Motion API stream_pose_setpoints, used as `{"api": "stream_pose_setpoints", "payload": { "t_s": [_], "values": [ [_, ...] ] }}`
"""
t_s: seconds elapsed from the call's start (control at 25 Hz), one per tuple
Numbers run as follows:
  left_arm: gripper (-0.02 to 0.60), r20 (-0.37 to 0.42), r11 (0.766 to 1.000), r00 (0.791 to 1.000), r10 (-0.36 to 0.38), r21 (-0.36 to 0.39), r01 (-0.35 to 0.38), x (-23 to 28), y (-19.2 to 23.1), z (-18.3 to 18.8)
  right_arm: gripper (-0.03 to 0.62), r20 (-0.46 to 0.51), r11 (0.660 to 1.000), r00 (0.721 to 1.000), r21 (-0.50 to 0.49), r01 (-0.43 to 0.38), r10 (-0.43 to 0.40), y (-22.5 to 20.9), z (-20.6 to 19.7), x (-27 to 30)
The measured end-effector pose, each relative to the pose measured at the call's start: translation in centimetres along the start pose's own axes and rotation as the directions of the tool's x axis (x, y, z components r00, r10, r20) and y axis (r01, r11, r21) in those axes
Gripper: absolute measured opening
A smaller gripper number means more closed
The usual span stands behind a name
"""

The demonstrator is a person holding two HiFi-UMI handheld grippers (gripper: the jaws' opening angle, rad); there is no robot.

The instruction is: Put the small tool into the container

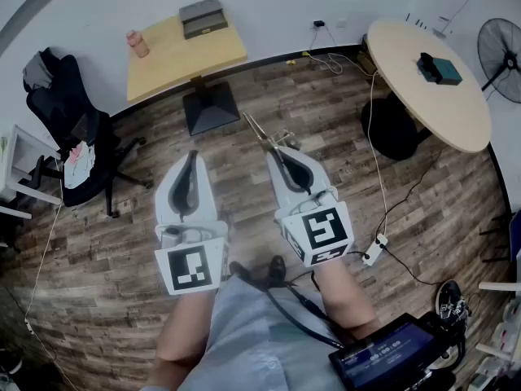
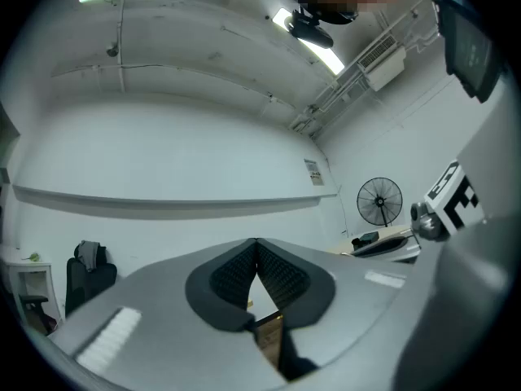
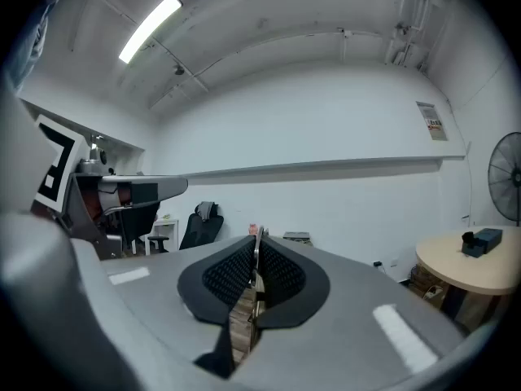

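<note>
Jaws of the right gripper [image 1: 281,155] pinched the small tool [image 1: 260,131], aimed at eleven o'clock, probably for carrying; the left gripper [image 1: 193,157] sat closed, empty.

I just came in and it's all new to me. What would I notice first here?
Two big grey claws reach out over the wooden floor. The right claw is shut on a thin metal tool poking forward; the left claw is shut and empty. Beyond them stand a square wooden table and a round table.
</note>
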State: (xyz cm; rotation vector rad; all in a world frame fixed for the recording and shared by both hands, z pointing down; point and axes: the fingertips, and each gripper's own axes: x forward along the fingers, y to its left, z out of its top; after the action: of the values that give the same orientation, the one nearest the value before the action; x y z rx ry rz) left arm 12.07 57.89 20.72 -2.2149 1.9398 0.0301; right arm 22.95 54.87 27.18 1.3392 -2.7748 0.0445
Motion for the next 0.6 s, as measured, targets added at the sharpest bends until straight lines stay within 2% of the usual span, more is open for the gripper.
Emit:
{"api": "stream_pose_setpoints", "payload": {
  "t_s": [0.4,0.6],
  "values": [
    [0.009,-0.006,1.000,1.000,0.021,-0.002,-0.021,-0.5,-1.6,-0.1,0.014,0.011,1.000,1.000,0.006,-0.017,0.017,-1.4,0.0,-1.5],
    [0.009,-0.033,0.999,0.999,0.041,-0.011,-0.041,0.0,-0.6,-1.4,0.014,-0.010,1.000,1.000,0.013,-0.020,0.020,-1.9,-0.8,-0.4]
  ]
}}
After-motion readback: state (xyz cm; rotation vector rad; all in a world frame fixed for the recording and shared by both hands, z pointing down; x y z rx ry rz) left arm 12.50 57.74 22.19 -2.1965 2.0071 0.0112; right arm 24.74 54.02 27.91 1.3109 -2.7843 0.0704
